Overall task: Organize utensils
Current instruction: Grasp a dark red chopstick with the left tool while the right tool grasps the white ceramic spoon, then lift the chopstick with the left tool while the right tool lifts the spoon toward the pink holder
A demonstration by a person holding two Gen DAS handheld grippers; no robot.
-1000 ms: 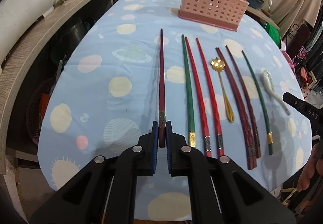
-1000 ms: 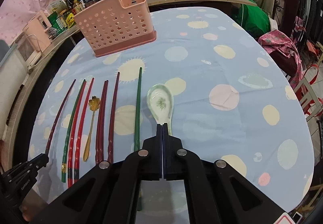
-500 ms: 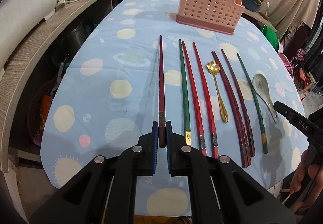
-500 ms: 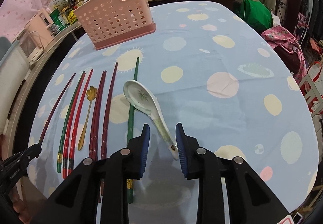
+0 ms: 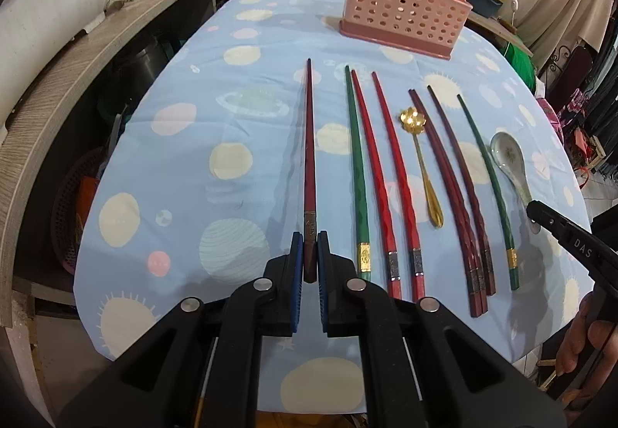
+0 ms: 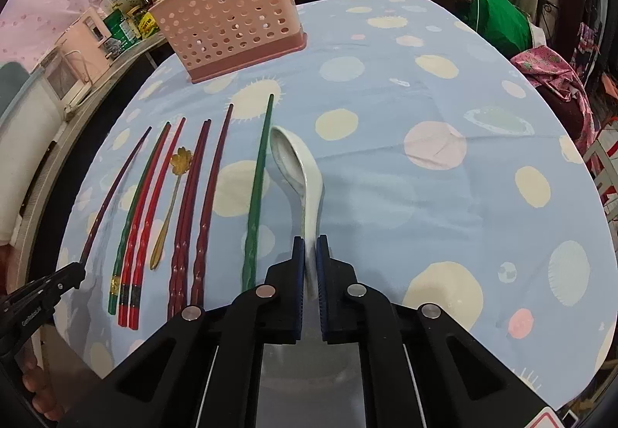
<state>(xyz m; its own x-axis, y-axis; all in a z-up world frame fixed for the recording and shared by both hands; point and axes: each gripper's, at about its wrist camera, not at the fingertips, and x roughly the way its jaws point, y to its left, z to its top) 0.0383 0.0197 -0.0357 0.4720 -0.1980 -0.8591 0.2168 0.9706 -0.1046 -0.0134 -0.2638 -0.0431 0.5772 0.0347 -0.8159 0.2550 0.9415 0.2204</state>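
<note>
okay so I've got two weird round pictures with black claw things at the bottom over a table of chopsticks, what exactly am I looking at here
There is no robot here. A person holds a hand tool with two gripping fingers in each hand, and each tool carries a wide-angle camera looking along those fingers, hence the round pictures.

One picture is from the left gripper, which is shut on a dark red chopstick. The other is from the right gripper, whose fingers have just closed on the handle of a white ceramic spoon.

On the blue spotted tablecloth lie more red, green and dark chopsticks in a row, plus a small gold spoon. A pink perforated utensil holder stands at the far end.
</note>
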